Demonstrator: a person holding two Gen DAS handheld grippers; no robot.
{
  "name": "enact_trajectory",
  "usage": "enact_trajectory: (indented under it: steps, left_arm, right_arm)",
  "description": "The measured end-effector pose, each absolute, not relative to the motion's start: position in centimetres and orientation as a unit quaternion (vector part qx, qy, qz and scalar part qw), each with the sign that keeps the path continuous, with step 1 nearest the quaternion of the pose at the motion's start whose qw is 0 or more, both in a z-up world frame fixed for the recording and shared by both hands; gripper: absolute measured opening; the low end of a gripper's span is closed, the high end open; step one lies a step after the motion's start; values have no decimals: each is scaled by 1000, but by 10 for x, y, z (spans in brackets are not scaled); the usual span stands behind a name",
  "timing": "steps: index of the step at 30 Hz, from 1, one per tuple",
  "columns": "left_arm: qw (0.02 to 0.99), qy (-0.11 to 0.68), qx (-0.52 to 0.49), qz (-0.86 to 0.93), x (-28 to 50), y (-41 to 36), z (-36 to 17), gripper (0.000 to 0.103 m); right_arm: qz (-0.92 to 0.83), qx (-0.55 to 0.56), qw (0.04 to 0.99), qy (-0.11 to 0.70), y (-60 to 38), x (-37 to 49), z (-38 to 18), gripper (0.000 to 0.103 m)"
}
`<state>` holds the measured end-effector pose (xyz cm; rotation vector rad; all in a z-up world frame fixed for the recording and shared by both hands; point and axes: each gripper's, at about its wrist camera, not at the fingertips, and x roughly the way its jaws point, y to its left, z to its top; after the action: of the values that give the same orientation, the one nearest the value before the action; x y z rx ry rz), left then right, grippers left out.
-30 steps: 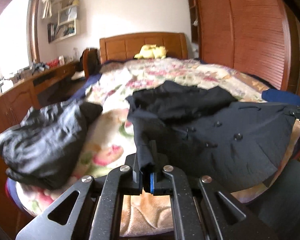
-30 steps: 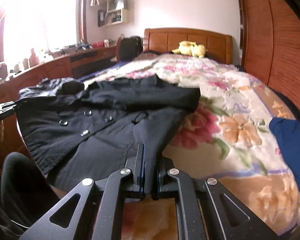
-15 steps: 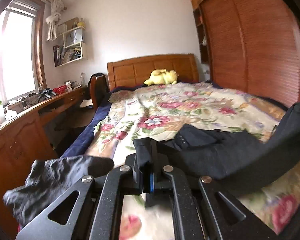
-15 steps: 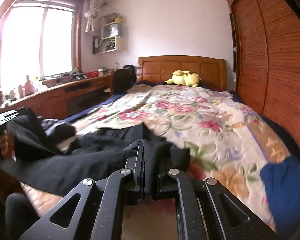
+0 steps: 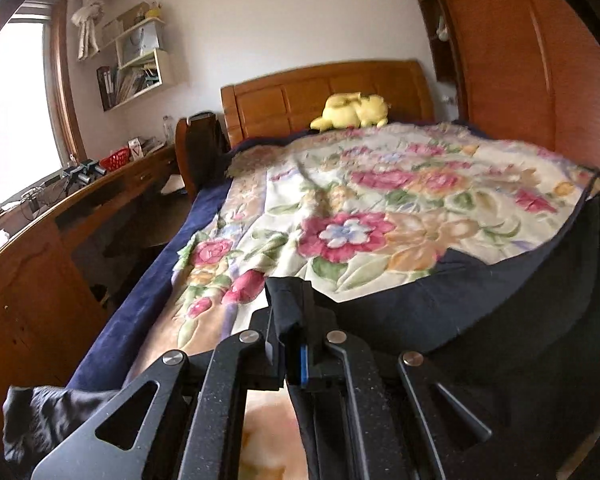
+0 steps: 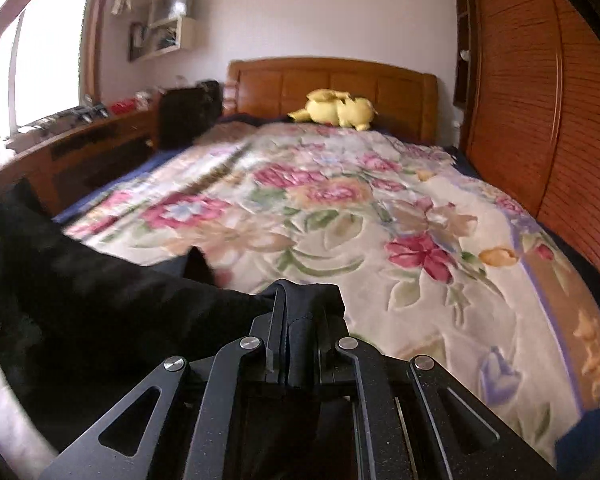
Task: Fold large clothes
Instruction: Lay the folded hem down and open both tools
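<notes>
The left gripper (image 5: 288, 344) has its fingers (image 5: 300, 360) closed on a fold of the dark coat (image 5: 480, 304), which bunches up between them and pokes out past the tips. From there the coat stretches off to the right, lifted above the near end of the bed (image 5: 360, 208), and sags in a broad curve. The right gripper (image 6: 300, 332) is likewise clamped tight on another edge of the coat (image 6: 100, 304), the cloth wadded between its fingers (image 6: 278, 332); here the coat runs away to the left, blurred, so its edge is probably off the quilt, though that is hard to make out. The floral quilt (image 6: 360, 216) lies bare beyond both grippers. A yellow plush (image 5: 352, 110) sits at the wooden headboard (image 5: 284, 96). A second dark garment (image 5: 48, 420) lies crumpled at the lower left of the left view. A wooden counter (image 5: 40, 232) runs along the window side.
</notes>
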<state>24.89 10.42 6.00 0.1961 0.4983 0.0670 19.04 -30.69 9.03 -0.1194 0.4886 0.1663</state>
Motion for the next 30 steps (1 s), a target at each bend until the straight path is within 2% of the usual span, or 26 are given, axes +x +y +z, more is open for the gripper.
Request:
enact_trajectory:
  steps: [3,5,7,8,9,11,18,23,30]
  left_arm:
    - [956,277,88,28,262,102,49,7]
    - [956,283,74,15,259,105,44,18]
    - [956,288,62,4,250,109,39,29]
    - [954,294,57,1,245,112,37,33]
    - [953,300,52,-1,241,113,35,34]
    - [950,308,40,-17,223,118,30,35]
    - [936,347,36,-48,152,120,-5,36]
    - [932,359,12,-58,112,120,-20,37]
    - [925,378,15,-41,100,119,-41,37]
  right_arm:
    - [85,-30,959,269,-298,222,88,11]
    - [98,-10,956,276,-297,234,88,18]
    - [87,-9,960,266,-299,234,92,31]
    - [74,-11,965,253,-301,229,94,52]
    - [63,-7,969,240,-304,224,97,67]
    - [54,2,971,233,-315,214,100,74]
    - [68,-55,953,289,-320,158,80,74]
    - [102,-30,938,331,-329,118,64,74]
    - [68,-99,922,369,-319,100,38,74]
